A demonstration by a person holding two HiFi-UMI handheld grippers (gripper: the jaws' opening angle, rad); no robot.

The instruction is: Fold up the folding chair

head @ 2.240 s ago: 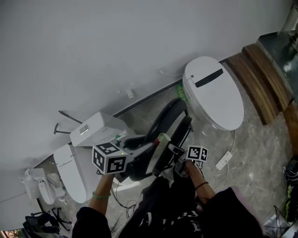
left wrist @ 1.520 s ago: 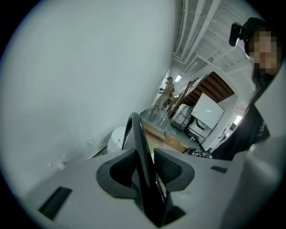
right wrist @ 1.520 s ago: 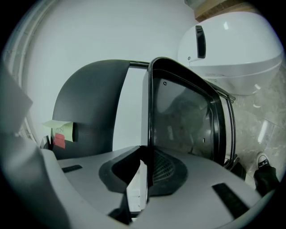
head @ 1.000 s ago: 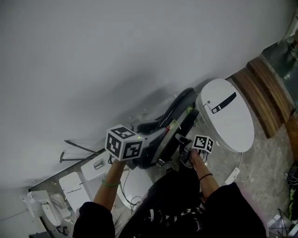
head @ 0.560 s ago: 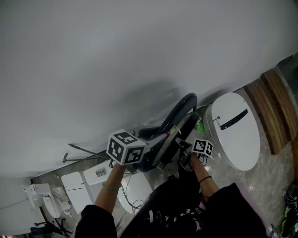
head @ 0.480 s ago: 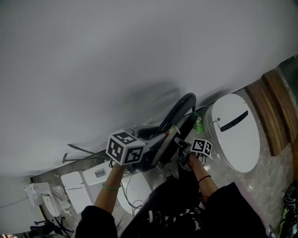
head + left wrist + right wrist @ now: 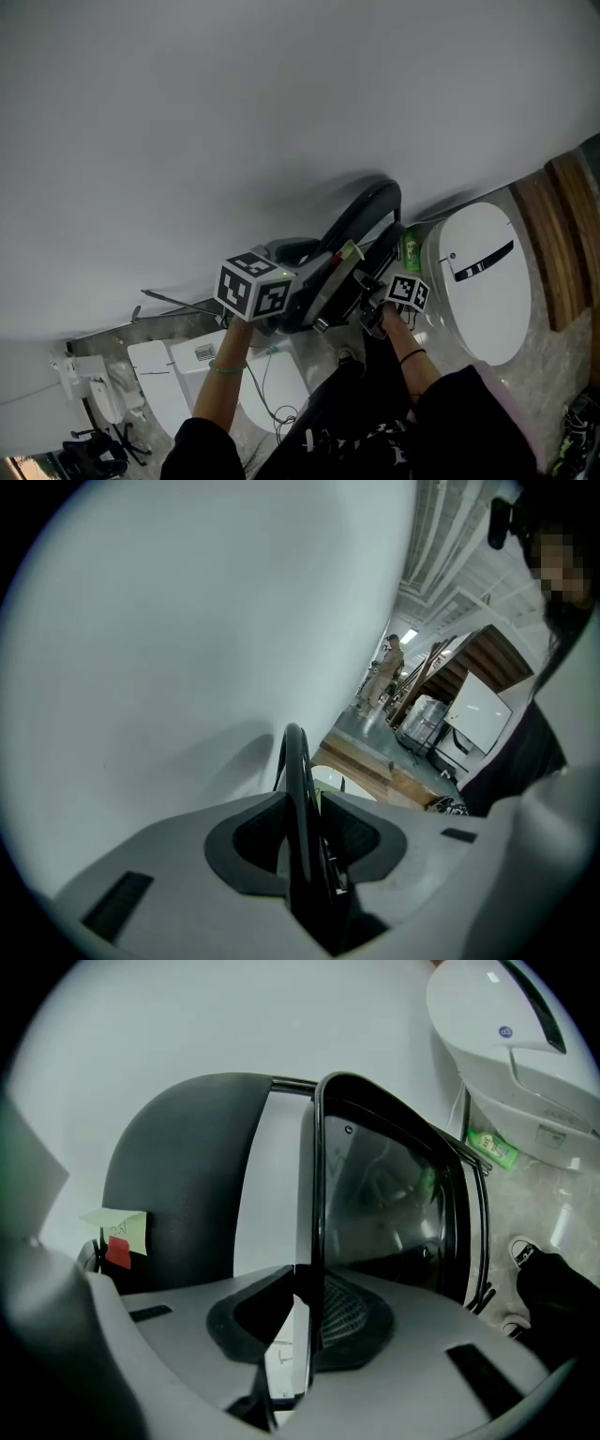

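The black folding chair (image 7: 364, 217) is folded flat and held up off the floor, close to the white wall (image 7: 234, 112). My left gripper (image 7: 302, 298) holds its left side; the jaws have just been closing, with the chair's black edge (image 7: 296, 789) between the pads. On the chair's right side my right gripper (image 7: 371, 302) is shut on the thin black frame tube (image 7: 319, 1204). A yellow and red tag (image 7: 120, 1234) sticks to the chair's dark back panel. In the gripper views, my left gripper (image 7: 305, 855) and my right gripper (image 7: 309, 1330) each have the chair filling the gap.
A white toilet (image 7: 483, 281) stands right of the chair, with a green bottle (image 7: 411, 248) at its base. More white toilets (image 7: 202, 361) stand lower left. Wooden boards (image 7: 572, 234) lie far right. A person (image 7: 384, 672) stands far off in the left gripper view.
Both grippers have carried the folded chair closer to the wall. In the head view the toilet at the right and the fixtures at the lower left have shifted with my movement.
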